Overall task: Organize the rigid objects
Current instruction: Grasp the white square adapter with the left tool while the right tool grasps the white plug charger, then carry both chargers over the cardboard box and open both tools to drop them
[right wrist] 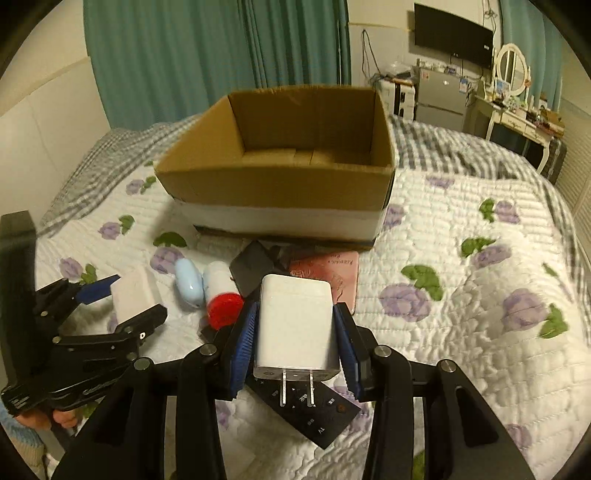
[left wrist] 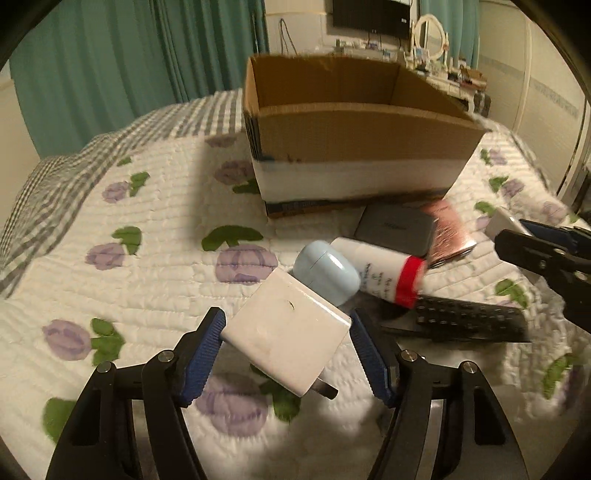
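My left gripper [left wrist: 286,325] is shut on a white square charger [left wrist: 286,332], held tilted above the quilt; it also shows in the right wrist view [right wrist: 135,291]. My right gripper [right wrist: 295,321] is shut on a second white plug charger [right wrist: 295,325] with its prongs pointing toward the camera. An open cardboard box [right wrist: 280,184] stands on the bed behind both. On the quilt between lie a light blue earbud case [left wrist: 327,273], a white bottle with a red cap [left wrist: 384,273], a black remote [left wrist: 469,321], a grey case [left wrist: 395,225] and a pink booklet [right wrist: 328,273].
The bed has a white quilt with purple flowers [right wrist: 480,295] and a grey checked blanket [left wrist: 74,170] at the far side. Teal curtains [right wrist: 221,55] hang behind. A dresser with a mirror [right wrist: 513,92] and a wall TV [right wrist: 454,33] stand at the right.
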A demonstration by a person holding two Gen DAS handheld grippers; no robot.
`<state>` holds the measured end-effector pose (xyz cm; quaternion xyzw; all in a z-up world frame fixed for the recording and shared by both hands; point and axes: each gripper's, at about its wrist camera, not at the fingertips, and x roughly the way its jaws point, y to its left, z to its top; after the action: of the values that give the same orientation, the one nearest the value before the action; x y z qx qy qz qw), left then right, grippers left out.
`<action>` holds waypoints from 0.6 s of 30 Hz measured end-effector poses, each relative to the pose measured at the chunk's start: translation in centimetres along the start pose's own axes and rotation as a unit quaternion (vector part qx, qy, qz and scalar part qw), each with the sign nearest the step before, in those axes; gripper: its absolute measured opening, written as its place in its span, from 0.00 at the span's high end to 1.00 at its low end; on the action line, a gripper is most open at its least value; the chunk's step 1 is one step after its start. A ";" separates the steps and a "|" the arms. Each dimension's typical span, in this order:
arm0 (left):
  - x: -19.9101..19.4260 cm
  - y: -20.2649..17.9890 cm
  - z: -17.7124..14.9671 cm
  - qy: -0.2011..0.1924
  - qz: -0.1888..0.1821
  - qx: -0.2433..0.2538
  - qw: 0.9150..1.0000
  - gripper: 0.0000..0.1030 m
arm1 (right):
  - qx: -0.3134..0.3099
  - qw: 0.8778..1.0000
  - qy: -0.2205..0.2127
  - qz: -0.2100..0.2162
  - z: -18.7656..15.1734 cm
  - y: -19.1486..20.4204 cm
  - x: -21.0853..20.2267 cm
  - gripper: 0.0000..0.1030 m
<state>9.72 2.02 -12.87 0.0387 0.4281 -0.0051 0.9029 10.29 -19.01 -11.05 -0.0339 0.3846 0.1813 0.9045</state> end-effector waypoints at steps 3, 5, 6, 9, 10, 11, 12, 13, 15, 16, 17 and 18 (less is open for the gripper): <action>-2.4 0.3 1.3 -0.021 -0.005 -0.011 1.000 0.32 | -0.004 1.000 -0.021 -0.004 1.1 0.1 -1.9 0.60; -4.4 0.4 2.7 -0.042 -0.010 -0.013 0.999 0.32 | -0.012 0.999 -0.037 -0.003 2.4 0.2 -3.2 0.60; -5.4 0.4 3.5 -0.053 -0.010 -0.013 0.998 0.32 | -0.017 0.999 -0.046 -0.004 3.3 0.3 -3.8 0.60; -7.8 0.6 6.9 -0.084 -0.015 -0.013 0.996 0.32 | -0.025 0.997 -0.067 0.001 6.0 0.1 -5.1 0.60; -8.4 0.6 8.2 -0.093 -0.018 -0.012 0.995 0.32 | -0.029 0.997 -0.075 0.000 7.2 0.0 -5.5 0.60; -8.7 0.5 9.4 -0.100 -0.020 -0.010 0.995 0.32 | -0.034 0.996 -0.083 -0.002 8.2 -0.2 -5.7 0.60; -8.8 0.4 10.9 -0.108 -0.021 -0.008 0.994 0.32 | -0.036 0.995 -0.090 -0.004 9.3 -0.3 -5.8 0.60; -8.6 0.2 12.2 -0.112 -0.020 -0.004 0.993 0.32 | -0.038 0.995 -0.097 -0.004 10.4 -0.5 -5.9 0.60; -7.6 0.1 14.2 -0.114 -0.020 0.003 0.993 0.32 | -0.039 0.993 -0.107 -0.004 12.3 -1.0 -5.5 0.60; -6.8 -0.1 15.3 -0.112 -0.021 0.007 0.993 0.32 | -0.040 0.993 -0.110 -0.005 13.4 -1.3 -5.1 0.60; -5.9 -0.2 16.2 -0.110 -0.023 0.008 0.994 0.32 | -0.042 0.993 -0.113 -0.007 14.3 -1.5 -4.6 0.60; -5.0 -0.4 17.0 -0.104 -0.025 0.011 0.994 0.32 | -0.042 0.993 -0.114 -0.009 15.1 -1.8 -3.9 0.60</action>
<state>19.66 0.24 1.67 0.0374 0.3331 -0.0366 0.9414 18.71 -18.83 2.19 -0.0547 0.2706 0.1916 0.9418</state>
